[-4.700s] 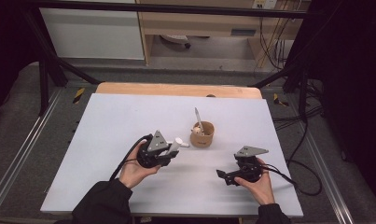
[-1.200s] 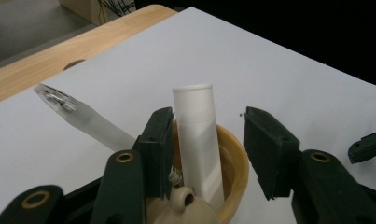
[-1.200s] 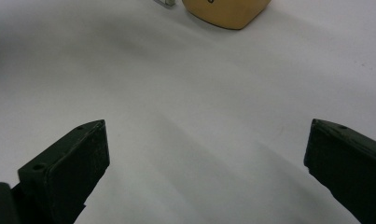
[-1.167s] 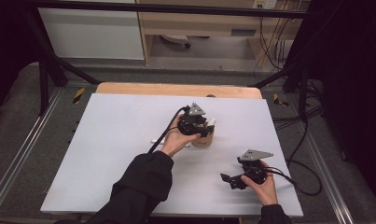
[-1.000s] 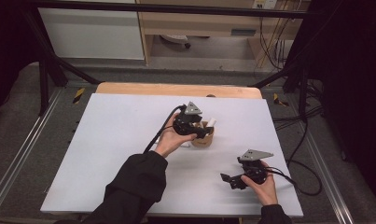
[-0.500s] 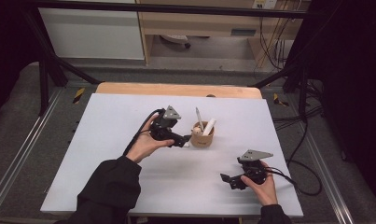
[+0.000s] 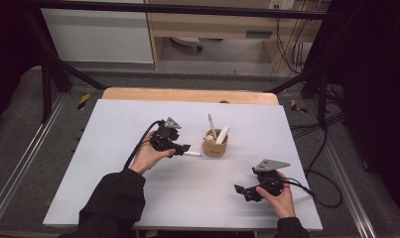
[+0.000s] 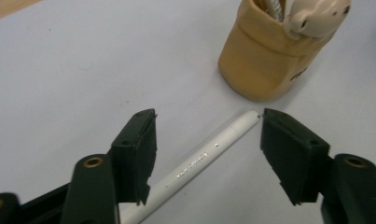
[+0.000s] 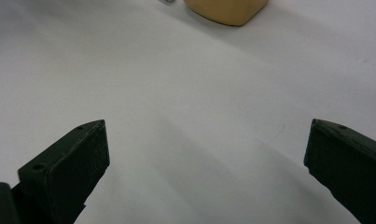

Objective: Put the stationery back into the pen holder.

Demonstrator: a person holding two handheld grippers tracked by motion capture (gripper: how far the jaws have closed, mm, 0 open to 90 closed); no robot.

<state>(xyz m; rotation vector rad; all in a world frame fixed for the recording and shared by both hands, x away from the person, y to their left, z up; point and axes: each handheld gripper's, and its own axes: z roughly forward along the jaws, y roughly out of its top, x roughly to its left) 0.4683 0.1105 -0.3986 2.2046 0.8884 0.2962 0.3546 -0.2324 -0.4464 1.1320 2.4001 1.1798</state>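
**Table and what rests on it**

You work at a table [image 7: 113,134] with a pale grey-white top and a bare wooden strip along its far edge. Directly on it: one tan holder cup [image 7: 215,146], upright near the middle, and one white pen [image 7: 191,153] lying flat just to the cup's left, its tip near the base.

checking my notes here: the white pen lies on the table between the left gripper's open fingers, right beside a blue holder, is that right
Not quite: the holder is tan, not blue, as the left gripper view shows. The rest stands: the white pen lies on the table between the open fingers of the left gripper, right beside that holder.
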